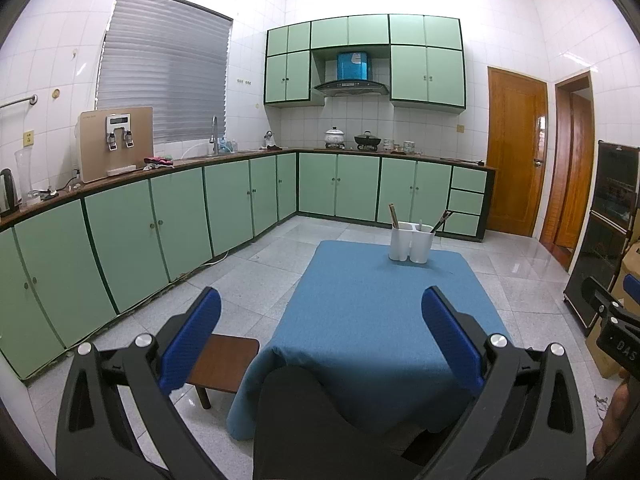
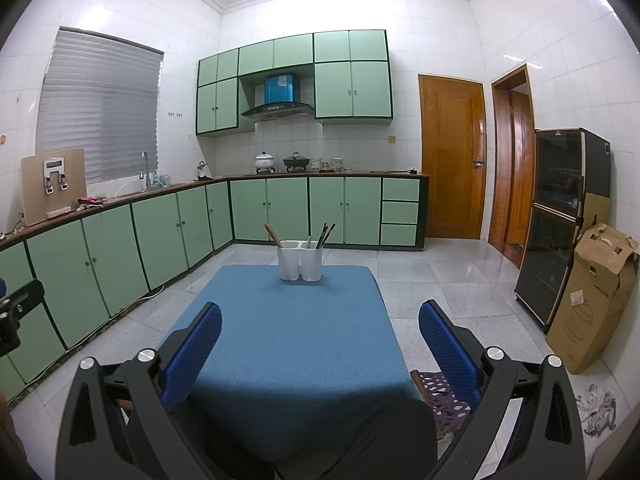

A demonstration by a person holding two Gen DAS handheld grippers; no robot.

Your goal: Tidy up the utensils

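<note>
A white two-compartment utensil holder [image 1: 411, 242] [image 2: 300, 261] stands at the far end of a table under a blue cloth [image 1: 372, 320] [image 2: 288, 344]. Brown chopsticks [image 1: 393, 214] [image 2: 273, 233] lean out of its left compartment. Dark utensils [image 1: 442, 218] [image 2: 326, 233] and a pale handle stick out of the right one. My left gripper [image 1: 320, 308] hovers open near the table's front edge, nothing between its blue pads. My right gripper [image 2: 320, 322] is open too, held over the near part of the cloth and well short of the holder.
A small brown stool [image 1: 224, 364] stands left of the table. Green cabinets [image 1: 120, 240] run along the left and back walls. A dark appliance cabinet [image 2: 560, 220] and a cardboard box [image 2: 592, 296] stand at the right. A person's dark-clothed knee [image 1: 304, 420] sits below the table edge.
</note>
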